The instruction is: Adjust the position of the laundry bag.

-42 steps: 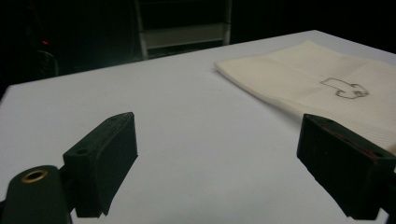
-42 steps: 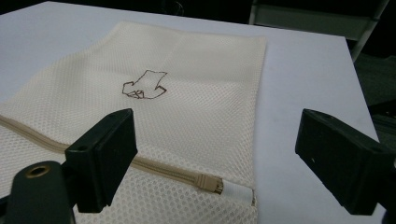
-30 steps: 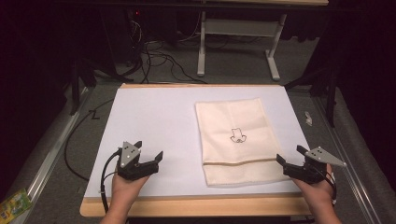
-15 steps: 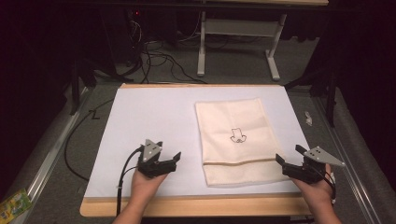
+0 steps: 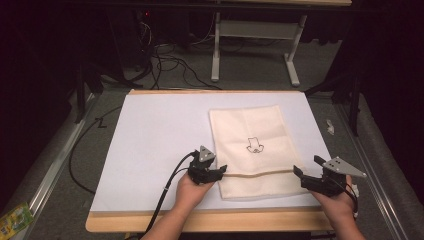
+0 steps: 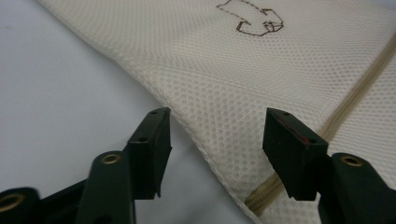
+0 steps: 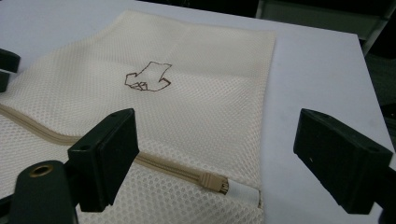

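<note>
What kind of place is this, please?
Probably a lab or workshop set up for recording handling tasks. A mesh bag lies on a white-covered table, loose cables run over grey carpet behind it, and a metal desk frame stands beyond.

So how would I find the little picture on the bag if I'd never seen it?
Look at the white table top, then at the cream mesh bag lying on its right half. Near the middle of the bag, above the zip, sits a small dark outline drawing. It is the only dark mark on the plain cloth.
</note>
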A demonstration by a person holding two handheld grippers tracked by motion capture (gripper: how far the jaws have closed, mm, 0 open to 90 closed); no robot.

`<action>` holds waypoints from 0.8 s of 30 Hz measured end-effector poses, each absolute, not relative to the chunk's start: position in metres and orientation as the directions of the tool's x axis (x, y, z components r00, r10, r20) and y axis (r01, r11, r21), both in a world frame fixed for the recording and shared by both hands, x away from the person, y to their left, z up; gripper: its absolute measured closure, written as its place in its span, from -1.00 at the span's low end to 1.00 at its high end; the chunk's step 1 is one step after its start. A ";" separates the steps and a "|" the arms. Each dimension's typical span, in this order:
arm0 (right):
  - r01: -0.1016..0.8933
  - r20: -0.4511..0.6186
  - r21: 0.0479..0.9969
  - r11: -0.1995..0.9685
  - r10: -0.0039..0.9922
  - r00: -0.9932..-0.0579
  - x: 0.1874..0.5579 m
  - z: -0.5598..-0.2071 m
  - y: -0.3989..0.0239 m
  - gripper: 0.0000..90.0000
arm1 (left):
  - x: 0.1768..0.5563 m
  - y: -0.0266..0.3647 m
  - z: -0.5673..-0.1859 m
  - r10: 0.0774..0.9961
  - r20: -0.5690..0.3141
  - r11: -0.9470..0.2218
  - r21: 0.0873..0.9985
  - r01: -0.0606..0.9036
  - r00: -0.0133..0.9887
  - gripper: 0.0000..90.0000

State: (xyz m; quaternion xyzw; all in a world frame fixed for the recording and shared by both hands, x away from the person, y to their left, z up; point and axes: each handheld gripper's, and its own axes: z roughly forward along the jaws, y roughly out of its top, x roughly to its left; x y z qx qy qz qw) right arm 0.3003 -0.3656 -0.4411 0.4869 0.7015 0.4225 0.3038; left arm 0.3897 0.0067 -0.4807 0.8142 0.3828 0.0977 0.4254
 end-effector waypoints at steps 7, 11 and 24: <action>0.428 -0.015 0.888 0.170 0.939 -0.342 0.299 -0.441 -0.365 -0.67 | 0.387 0.002 -0.481 0.706 -0.088 -0.418 0.749 0.514 0.703 0.74; 0.431 -0.013 0.887 0.166 0.942 -0.336 0.298 -0.441 -0.366 -0.65 | 0.388 0.010 -0.480 0.702 -0.112 -0.408 0.746 0.526 0.704 0.96; 0.439 -0.002 0.882 0.169 0.935 -0.356 0.298 -0.443 -0.367 -0.48 | 0.368 0.098 -0.478 0.782 -0.128 -0.349 0.721 0.599 0.610 0.95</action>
